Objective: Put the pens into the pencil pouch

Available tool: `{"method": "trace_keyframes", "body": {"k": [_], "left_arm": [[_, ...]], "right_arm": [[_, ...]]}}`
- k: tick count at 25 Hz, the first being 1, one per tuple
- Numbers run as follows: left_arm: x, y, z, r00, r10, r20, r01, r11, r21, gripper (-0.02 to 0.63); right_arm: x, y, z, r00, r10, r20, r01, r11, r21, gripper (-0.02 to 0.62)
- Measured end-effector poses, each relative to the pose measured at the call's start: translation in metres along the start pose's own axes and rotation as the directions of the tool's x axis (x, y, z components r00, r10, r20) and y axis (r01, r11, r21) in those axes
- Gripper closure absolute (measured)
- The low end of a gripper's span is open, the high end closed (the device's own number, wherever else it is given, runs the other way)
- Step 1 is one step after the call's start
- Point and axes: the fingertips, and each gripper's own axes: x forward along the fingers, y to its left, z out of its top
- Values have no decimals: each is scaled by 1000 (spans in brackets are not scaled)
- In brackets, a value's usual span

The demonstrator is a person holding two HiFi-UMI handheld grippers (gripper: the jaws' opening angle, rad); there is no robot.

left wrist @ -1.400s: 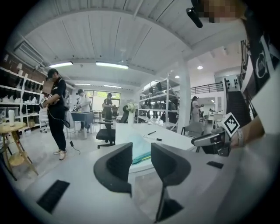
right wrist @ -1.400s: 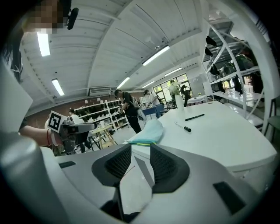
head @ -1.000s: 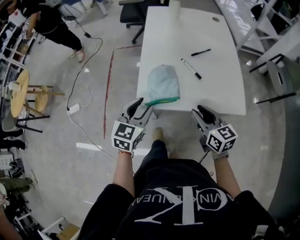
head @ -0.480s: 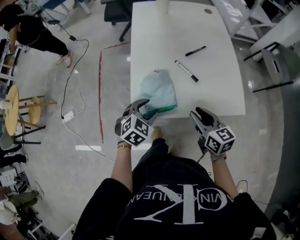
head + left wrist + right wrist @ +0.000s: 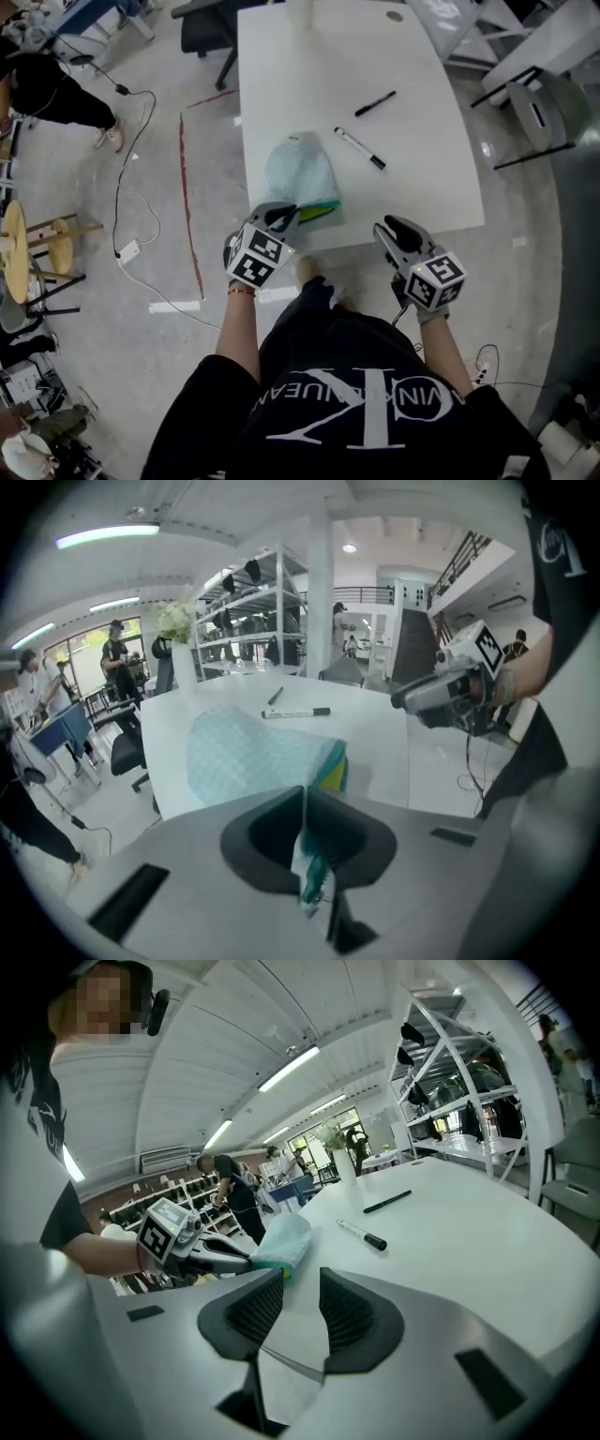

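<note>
Two pens are still out of the pouch. The black pen and the white marker lie on the counter beyond the pencil pouch, marker nearer, black pen further back. The pouch lies flat at the counter's near edge, mouth toward the person.

Left gripper: jaws have just been closing & are pinched on the pouch's teal-trimmed rim, w/ only a thin bit of cloth between them. Right gripper: jaws apart, nothing in them, at the counter's near edge, well apart from both pens.

Risks, IMO:
- The pinch is on a small fold, so a tug may pull it free & the mouth drops shut.
- The pouch sits right at the edge, so pulling toward the body prob. drags it off.
- If the mouth stays flat, a pen tip would catch the rim, not go in.
- Pens are round, so a sloppy grab could roll them away.

Pouch contents: yellow-green lining shows at the mouth. No pen seen inside; the deeper part is hidden.
</note>
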Motion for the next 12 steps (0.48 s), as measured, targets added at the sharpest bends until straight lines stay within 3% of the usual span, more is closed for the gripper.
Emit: {"method": "trace_keyframes", "body": {"k": [7, 12], "left_arm": [[-4, 42, 14, 994, 51, 98, -33, 982, -184, 591], [-2, 60, 15, 990, 83, 115, -57, 975, -214, 592]], "right_arm": [[14, -5, 8, 1000, -26, 3, 26, 1000, 14, 466], [30, -10, 15, 999, -41, -7, 41, 999, -18, 466]]}}
